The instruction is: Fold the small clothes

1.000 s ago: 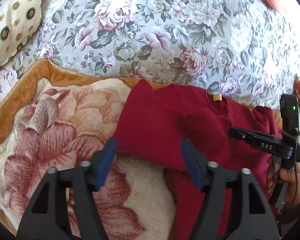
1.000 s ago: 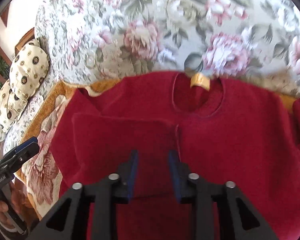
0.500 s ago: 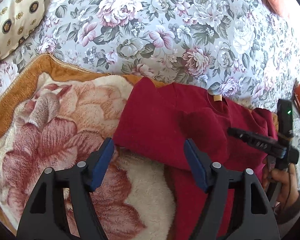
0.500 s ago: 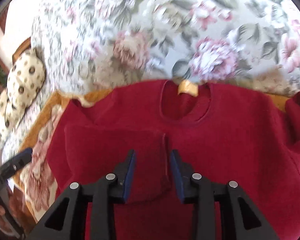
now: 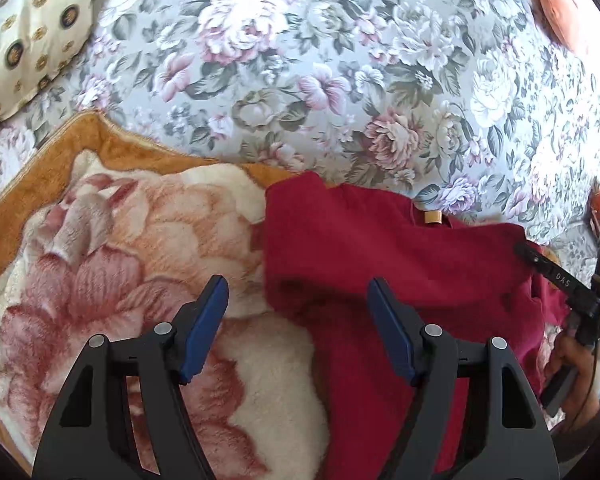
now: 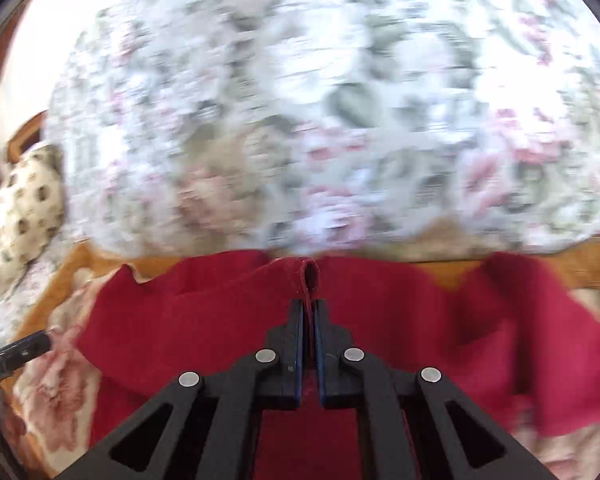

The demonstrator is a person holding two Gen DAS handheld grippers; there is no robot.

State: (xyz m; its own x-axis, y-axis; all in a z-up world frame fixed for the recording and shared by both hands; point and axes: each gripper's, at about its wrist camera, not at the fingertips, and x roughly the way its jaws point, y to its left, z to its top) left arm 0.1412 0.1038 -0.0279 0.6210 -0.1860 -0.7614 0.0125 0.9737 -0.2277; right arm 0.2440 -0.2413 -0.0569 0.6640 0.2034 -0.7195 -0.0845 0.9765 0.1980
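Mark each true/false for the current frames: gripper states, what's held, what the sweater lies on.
1. The right hand-held gripper is shut on the sweater. True.
2. The left hand-held gripper holds the sweater. False: it is open and holds nothing.
3. The sweater is blue. False: it is red.
4. The sweater lies on a blanket. True.
5. A pillow lies on the sweater. False: it sits well apart, at far left.

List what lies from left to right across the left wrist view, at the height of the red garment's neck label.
Orange-bordered plush blanket → red sweater → its tan neck label → right hand-held gripper, coming in from the right edge.
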